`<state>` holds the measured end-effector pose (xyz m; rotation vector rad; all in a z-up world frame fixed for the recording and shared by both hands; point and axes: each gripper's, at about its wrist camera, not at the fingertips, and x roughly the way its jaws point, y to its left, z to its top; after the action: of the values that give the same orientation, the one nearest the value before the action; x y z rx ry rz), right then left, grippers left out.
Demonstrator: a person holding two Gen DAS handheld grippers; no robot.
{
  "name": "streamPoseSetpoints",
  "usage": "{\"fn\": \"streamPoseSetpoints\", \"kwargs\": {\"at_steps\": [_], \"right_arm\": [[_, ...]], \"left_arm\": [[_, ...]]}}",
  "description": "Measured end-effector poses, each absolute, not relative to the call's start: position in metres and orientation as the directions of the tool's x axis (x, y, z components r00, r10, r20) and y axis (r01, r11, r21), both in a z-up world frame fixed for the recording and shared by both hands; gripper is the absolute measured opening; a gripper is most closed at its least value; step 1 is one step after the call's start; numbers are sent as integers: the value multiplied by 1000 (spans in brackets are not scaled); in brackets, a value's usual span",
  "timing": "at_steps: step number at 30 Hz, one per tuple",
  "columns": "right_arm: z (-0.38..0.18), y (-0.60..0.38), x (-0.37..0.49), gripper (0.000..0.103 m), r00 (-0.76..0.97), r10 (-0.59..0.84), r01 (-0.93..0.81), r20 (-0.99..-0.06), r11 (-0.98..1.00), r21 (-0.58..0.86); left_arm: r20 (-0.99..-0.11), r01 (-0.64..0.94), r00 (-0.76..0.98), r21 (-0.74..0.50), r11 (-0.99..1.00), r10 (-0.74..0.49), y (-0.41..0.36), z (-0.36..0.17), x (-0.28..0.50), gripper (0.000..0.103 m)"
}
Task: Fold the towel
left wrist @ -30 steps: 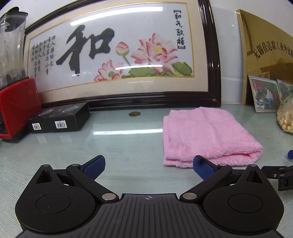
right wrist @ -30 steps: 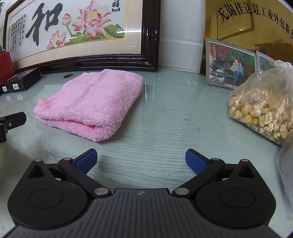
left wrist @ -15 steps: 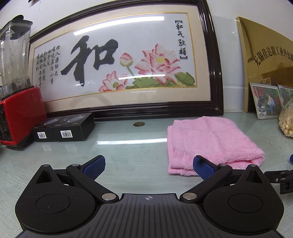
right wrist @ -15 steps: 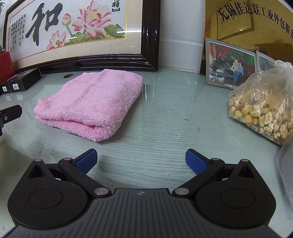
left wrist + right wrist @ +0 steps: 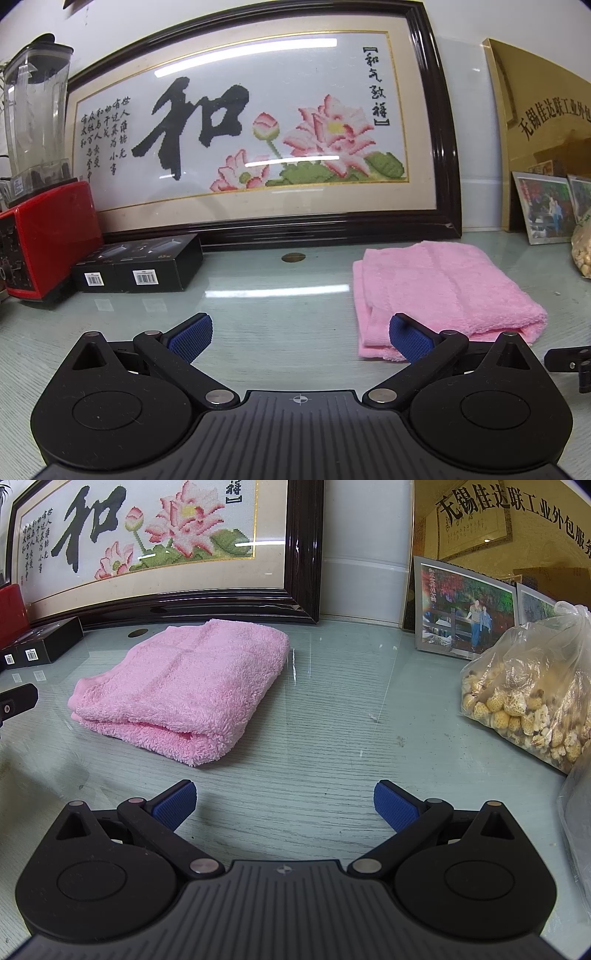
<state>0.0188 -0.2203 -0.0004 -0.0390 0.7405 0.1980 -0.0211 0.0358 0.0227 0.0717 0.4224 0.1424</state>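
Glass-topped table (image 5: pixel 332 716) carrying a framed embroidery (image 5: pixel 258 133) against the far wall, a red blender (image 5: pixel 40 206) and black boxes (image 5: pixel 140 266) at far left, and a bag of snacks (image 5: pixel 528 686) at right. Pink towel (image 5: pixel 184 686), already folded into a thick rectangle, lies flat on the glass, its long axis running near to far. Left gripper (image 5: pixel 301 334): fingers apart, empty; the towel lies ahead and to the right, its near edge just past the right fingertip, apart from it. Right gripper (image 5: pixel 284 805): fingers apart, empty; the towel lies ahead and to the left, farther off. The left gripper appears nearer for any further fold.
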Motion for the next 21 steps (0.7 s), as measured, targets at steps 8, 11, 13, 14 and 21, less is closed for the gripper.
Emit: {"fn": "streamPoseSetpoints", "kwargs": {"at_steps": [8,11,13,14,21], "right_arm": [[0,-220,19,103,720,165,-193,-674,981,34],[0,-220,19,103,720,165,-193,-674,981,34],[0,-220,19,103,720,165,-193,-674,981,34],[0,-220,19,103,720,165,-193,-674,981,34],[0,-220,19,103,720,165,-193,-674,981,34]], "left_arm": [[-409,-174,892,85,981,193,60,23,-16,103],[-409,-198,887,82,977,214,70,23,-14,103],[-410,-213,883,81,974,228,76,23,-13,103],[-410,-219,882,81,972,233,79,23,-12,103],[-411,-248,874,86,965,261,93,23,-10,103]]}}
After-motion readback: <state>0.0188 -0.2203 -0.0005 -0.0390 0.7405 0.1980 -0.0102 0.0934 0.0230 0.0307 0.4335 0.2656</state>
